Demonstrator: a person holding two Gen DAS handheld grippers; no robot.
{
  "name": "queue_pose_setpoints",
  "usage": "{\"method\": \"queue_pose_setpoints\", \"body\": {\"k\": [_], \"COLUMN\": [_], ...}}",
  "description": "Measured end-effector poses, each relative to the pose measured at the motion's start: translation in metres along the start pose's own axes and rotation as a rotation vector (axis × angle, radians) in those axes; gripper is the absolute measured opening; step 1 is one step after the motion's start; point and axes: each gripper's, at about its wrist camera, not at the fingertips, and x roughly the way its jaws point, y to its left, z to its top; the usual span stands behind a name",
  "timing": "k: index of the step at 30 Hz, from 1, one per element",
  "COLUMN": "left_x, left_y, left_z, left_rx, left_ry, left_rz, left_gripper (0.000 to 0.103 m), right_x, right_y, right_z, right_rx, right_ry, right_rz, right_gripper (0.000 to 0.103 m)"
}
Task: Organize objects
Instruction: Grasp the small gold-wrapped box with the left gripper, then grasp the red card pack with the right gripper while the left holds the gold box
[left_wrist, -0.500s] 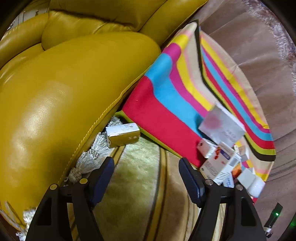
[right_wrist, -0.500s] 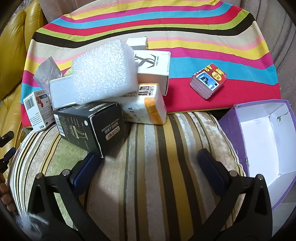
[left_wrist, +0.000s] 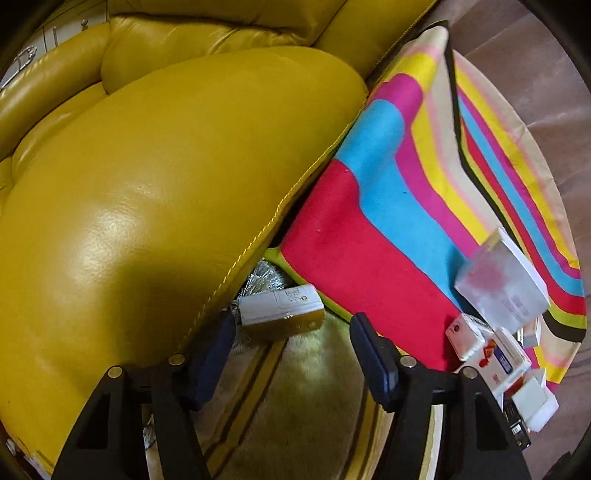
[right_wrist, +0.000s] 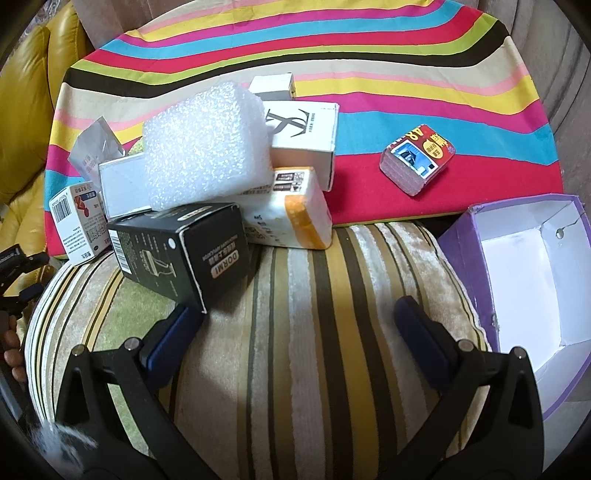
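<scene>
Left gripper: fingers spread, empty, just short of gold box.
Right gripper: fingers spread wide, empty, over striped cushion.
Purple box: open, right.

Black hand-held gripper, blue pads

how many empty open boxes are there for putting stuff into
1. An open purple box with a white, empty inside sits at the right edge of the striped cushion, beside the rainbow-striped cloth. Others may lie outside both views.
</scene>
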Motion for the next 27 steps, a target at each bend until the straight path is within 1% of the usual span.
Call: {"method": "queue_pose_setpoints", "body": {"k": [1, 2, 4, 6, 12, 15, 16, 17, 18, 19, 20, 24, 27], "left_x": [0.005, 0.006, 0.006, 0.005, -0.005, -0.023, -0.03, -0.039, -0.044, -0.045, -0.053, -0.07, -0.071], "left_y": [-0.001, 0.001, 0.004, 0.007, 0.009, 0.005, 0.003, -0.001, -0.005, -0.015, -0.022, -0.046, -0.068], "left_z": [0.002, 0.003, 0.004, 0.005, -0.002, -0.011, -0.014, -0.02, -0.025, -0.026, -0.034, -0.059, -0.072], "left_rx": [-0.005, -0.011, -0.019, -0.024, 0.006, 0.038, 0.047, 0.06, 0.073, 0.087, 0.106, 0.157, 0.193], "left_ry": [0.009, 0.019, 0.023, 0.03, 0.019, -0.026, -0.043, -0.069, -0.083, -0.097, -0.124, -0.181, -0.216], "left_rz": [-0.001, 0.001, 0.006, 0.0, 0.013, 0.019, 0.011, -0.017, -0.031, -0.038, -0.052, -0.086, -0.097], "left_gripper": [0.062, 0.058, 0.056, 0.047, 0.047, 0.047, 0.047, 0.047, 0.047, 0.047, 0.047, 0.047, 0.047], "right_x": [0.0, 0.0, 0.0, 0.0, -0.002, -0.007, -0.009, -0.011, -0.014, -0.016, -0.017, -0.022, -0.031], "right_y": [-0.001, -0.001, -0.001, -0.003, -0.005, -0.009, -0.012, -0.014, -0.017, -0.02, -0.021, -0.025, -0.032], "right_z": [0.0, 0.0, 0.002, 0.003, 0.004, 0.004, 0.002, 0.001, -0.001, -0.002, -0.003, -0.004, -0.008], "right_rx": [0.003, 0.004, 0.005, 0.006, -0.026, -0.031, -0.031, -0.029, -0.029, -0.031, -0.035, -0.042, -0.035], "right_ry": [0.0, 0.0, 0.004, 0.009, 0.037, 0.034, 0.029, 0.021, 0.013, 0.006, -0.001, -0.022, -0.05], "right_rz": [0.004, 0.007, 0.011, 0.021, 0.058, 0.093, 0.107, 0.12, 0.129, 0.138, 0.143, 0.146, 0.148], "right_gripper": [0.103, 0.103, 0.103, 0.103, 0.103, 0.103, 0.103, 0.103, 0.103, 0.103, 0.103, 0.103, 0.103]}}
